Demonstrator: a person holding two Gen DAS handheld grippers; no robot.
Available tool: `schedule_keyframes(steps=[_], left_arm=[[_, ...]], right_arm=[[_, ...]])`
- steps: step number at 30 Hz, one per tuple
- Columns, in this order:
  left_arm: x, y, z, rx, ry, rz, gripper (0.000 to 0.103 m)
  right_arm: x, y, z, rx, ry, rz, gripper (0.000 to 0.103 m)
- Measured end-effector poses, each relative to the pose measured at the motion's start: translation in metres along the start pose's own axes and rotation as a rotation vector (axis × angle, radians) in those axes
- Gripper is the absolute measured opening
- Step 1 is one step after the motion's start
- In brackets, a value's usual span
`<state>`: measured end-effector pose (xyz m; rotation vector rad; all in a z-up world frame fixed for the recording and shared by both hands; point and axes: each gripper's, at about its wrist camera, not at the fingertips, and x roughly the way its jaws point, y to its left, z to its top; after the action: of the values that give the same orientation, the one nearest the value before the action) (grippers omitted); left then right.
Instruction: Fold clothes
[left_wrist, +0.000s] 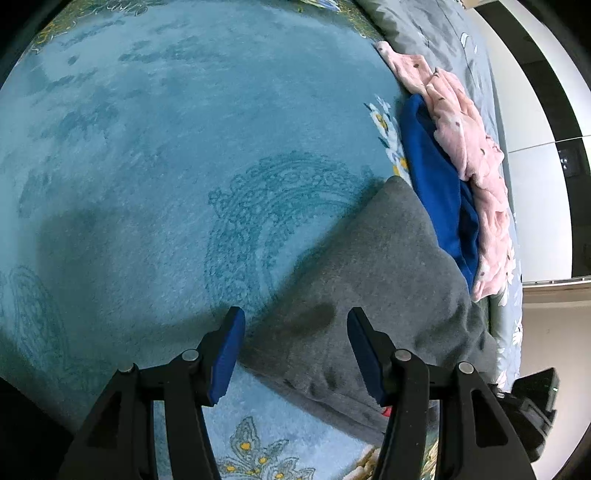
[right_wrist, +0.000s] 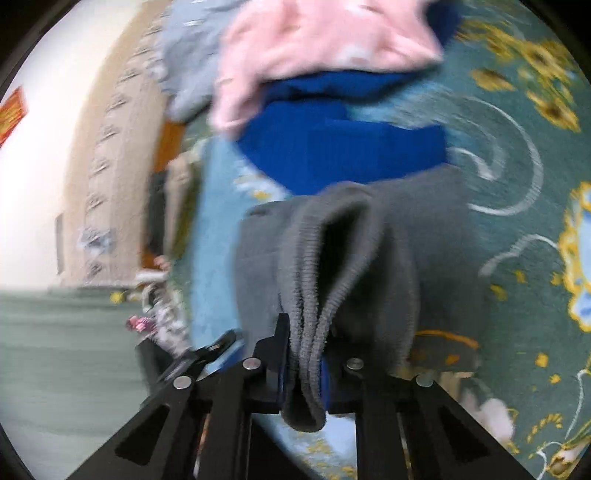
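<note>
Nearest in the right wrist view, the right gripper (right_wrist: 304, 363) is clamped narrow on the ribbed hem of the grey garment (right_wrist: 354, 251): the doubled rib band runs between its blue pads and hangs out below them, while the rest of the cloth rises away from the jaws in a loose tent. That view is blurred, so finer detail beyond the hem cannot be read. In the left wrist view, the left gripper (left_wrist: 295, 343) stands wide over another edge of the same grey garment (left_wrist: 380, 280), its pads either side of the cloth but not pressing on it. The garment lies on the teal blanket (left_wrist: 166, 147), at its right side in this view. Beyond the grey cloth lie a blue garment (left_wrist: 436, 184) and, on top of it, a pink one (left_wrist: 469, 147), bunched together. The step in hand looks like taking hold of the grey garment at two edges before spreading or folding it. The next move likely calls for the left jaws to close on the edge beneath them, catching the whole thickness, not merely the top layer.
</note>
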<state>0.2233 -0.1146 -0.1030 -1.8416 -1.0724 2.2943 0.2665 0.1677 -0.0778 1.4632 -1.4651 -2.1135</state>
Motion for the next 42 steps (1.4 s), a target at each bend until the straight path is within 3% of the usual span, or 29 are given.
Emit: schedule_keyframes(steps=[2, 3, 6, 9, 14, 19, 22, 25, 31, 33, 36, 39, 42], left_arm=[[-0.004, 0.000, 0.002, 0.008, -0.010, -0.010, 0.059], [-0.002, -0.002, 0.004, 0.014, -0.012, -0.013, 0.059], [-0.001, -0.004, 0.004, 0.031, -0.007, -0.010, 0.059], [-0.001, -0.005, 0.003, 0.037, -0.006, -0.009, 0.059], [-0.006, -0.008, 0.003, 0.056, -0.023, -0.009, 0.059], [-0.009, -0.021, 0.000, 0.120, -0.035, 0.008, 0.059], [-0.014, -0.028, -0.002, 0.159, -0.049, 0.016, 0.059], [-0.020, -0.032, -0.004, 0.181, -0.066, 0.025, 0.059], [-0.022, -0.052, -0.014, 0.273, -0.070, 0.067, 0.058], [-0.020, -0.069, -0.025, 0.348, -0.050, 0.045, 0.059], [-0.010, -0.086, -0.041, 0.434, 0.009, 0.023, 0.059], [0.003, -0.097, -0.055, 0.499, 0.079, 0.016, 0.059], [0.016, -0.089, -0.053, 0.453, 0.140, 0.033, 0.059]], right_arm=[[-0.009, 0.005, -0.002, -0.008, -0.024, 0.082, 0.014], [-0.013, 0.001, -0.002, -0.005, -0.036, 0.081, 0.014], [-0.015, -0.026, -0.007, 0.038, -0.039, -0.030, 0.014], [-0.007, -0.054, -0.014, 0.105, -0.016, -0.077, 0.014], [-0.001, -0.046, -0.014, 0.100, -0.038, -0.060, 0.014], [0.005, -0.056, -0.009, 0.092, -0.011, -0.141, 0.014], [0.003, -0.055, -0.012, 0.110, -0.001, -0.147, 0.020], [-0.007, -0.040, -0.013, 0.066, 0.010, -0.185, 0.024], [-0.052, 0.009, 0.006, -0.142, -0.141, -0.496, 0.025], [-0.043, 0.034, 0.008, -0.249, -0.148, -0.496, 0.025], [-0.011, 0.060, 0.002, -0.404, -0.064, -0.459, 0.026], [0.008, 0.050, 0.000, -0.466, -0.033, -0.521, 0.024], [0.016, 0.023, 0.007, -0.409, -0.023, -0.562, 0.024]])
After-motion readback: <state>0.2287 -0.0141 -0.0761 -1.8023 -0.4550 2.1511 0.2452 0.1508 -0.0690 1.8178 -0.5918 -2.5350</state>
